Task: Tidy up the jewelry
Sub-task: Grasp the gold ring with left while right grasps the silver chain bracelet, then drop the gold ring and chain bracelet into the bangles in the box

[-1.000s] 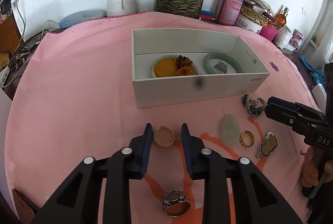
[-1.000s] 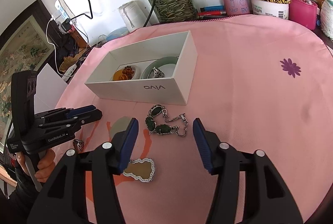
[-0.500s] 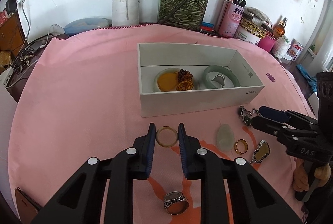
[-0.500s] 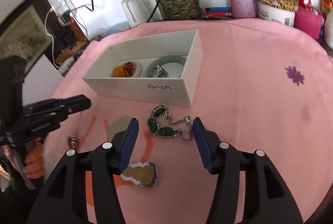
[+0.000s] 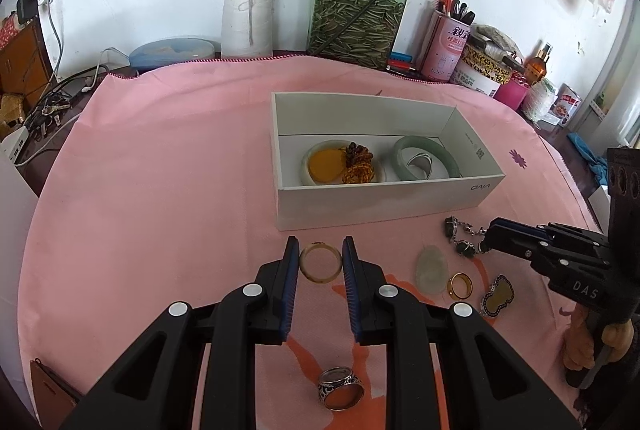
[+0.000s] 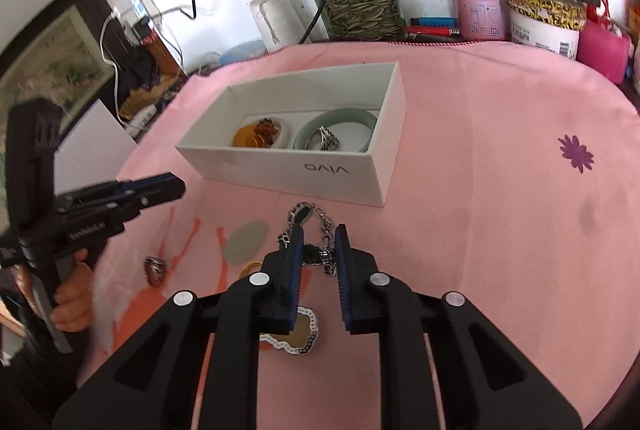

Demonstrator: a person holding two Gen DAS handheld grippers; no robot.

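Left gripper clamps the pale bangle, lifted before the white box; rigid, slick, brittle; right gripper pinches the limp green-stone bracelet mid-chain on the cloth.

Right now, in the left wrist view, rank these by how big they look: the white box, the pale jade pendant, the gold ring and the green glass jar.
1. white box
2. green glass jar, though it stands farther back, so its true size is unsure
3. pale jade pendant
4. gold ring
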